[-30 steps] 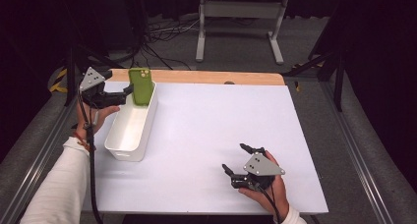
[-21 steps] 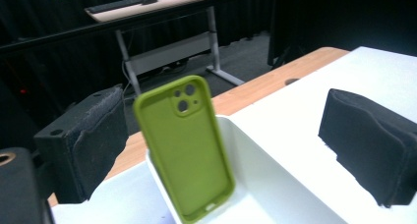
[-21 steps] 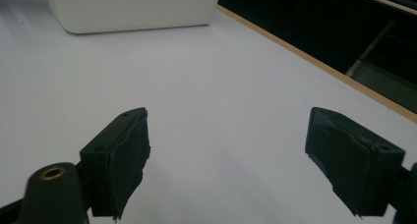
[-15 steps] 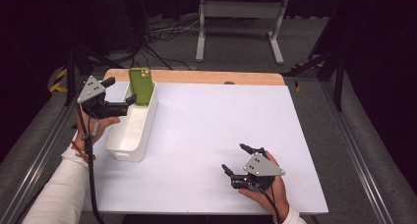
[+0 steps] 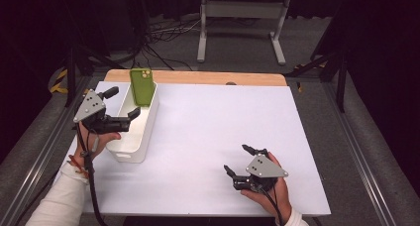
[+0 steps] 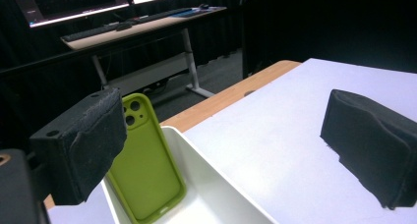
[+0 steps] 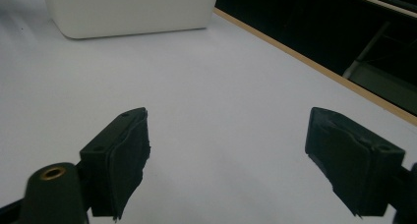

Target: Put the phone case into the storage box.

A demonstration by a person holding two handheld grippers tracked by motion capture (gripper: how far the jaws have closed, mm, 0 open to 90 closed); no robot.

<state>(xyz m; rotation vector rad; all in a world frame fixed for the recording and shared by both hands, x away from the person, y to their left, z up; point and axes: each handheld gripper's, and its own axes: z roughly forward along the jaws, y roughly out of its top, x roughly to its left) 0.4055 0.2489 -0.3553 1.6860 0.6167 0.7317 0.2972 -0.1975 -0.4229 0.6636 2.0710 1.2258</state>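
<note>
A green phone case (image 5: 141,86) (image 6: 145,169) stands upright, leaning against the far end wall of a white rectangular bin (image 5: 148,123) (image 6: 216,175) at the table's left. My left gripper (image 5: 123,103) (image 6: 236,150) is open with nothing in it, held over the bin's left side a little short of the case. Near the front right of the white table (image 5: 213,122), my right gripper (image 5: 240,159) (image 7: 255,160) rests open with nothing between its pads, pointing left toward the bin (image 7: 133,8).
A wooden strip (image 5: 198,78) runs along the table's far edge. Beyond it are a desk frame (image 5: 241,23) and cables on the floor. Metal rails (image 5: 366,171) flank the table on both sides.
My left gripper has drawn back toward me and left, away from the green phone case, which stays leaning in the bin. The right gripper has not moved.
</note>
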